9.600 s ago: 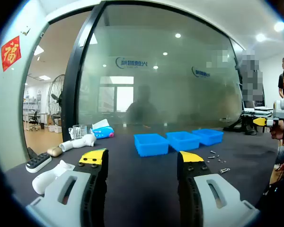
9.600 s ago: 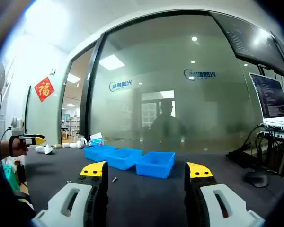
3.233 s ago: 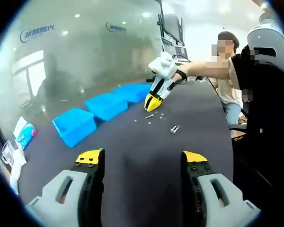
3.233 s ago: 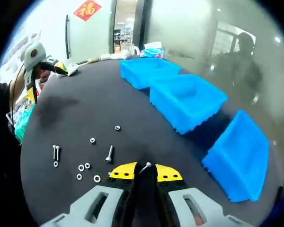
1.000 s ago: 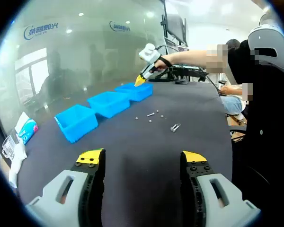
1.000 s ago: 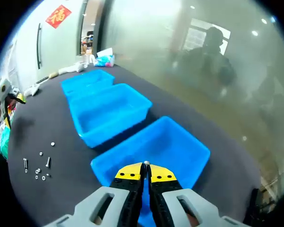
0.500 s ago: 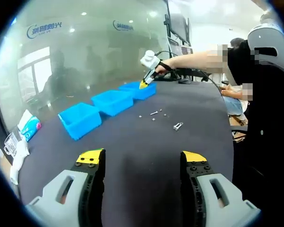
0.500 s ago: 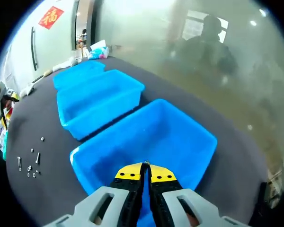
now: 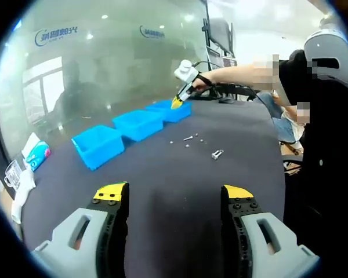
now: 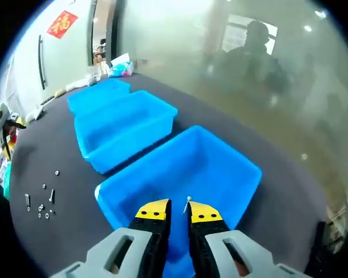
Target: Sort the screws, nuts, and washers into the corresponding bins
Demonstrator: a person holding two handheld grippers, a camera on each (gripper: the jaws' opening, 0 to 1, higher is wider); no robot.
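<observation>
Three blue bins stand in a row on the dark table: the nearest bin, the middle bin and the far bin. My right gripper hangs over the nearest bin, its jaws parted a little, with a small screw loose at the tips. Loose screws, nuts and washers lie on the table to the left. In the left gripper view, the right gripper is over the end bin, with loose hardware nearby. My left gripper is open and holds nothing.
A glass wall runs behind the bins. A tissue pack and white items lie at the table's far left end. The person's arm reaches across the table. One more screw lies apart from the rest.
My right gripper's jaws have parted over the nearest bin, and the screw they pinched now sits loose at the tips. The left gripper has stayed open and nearly still.
</observation>
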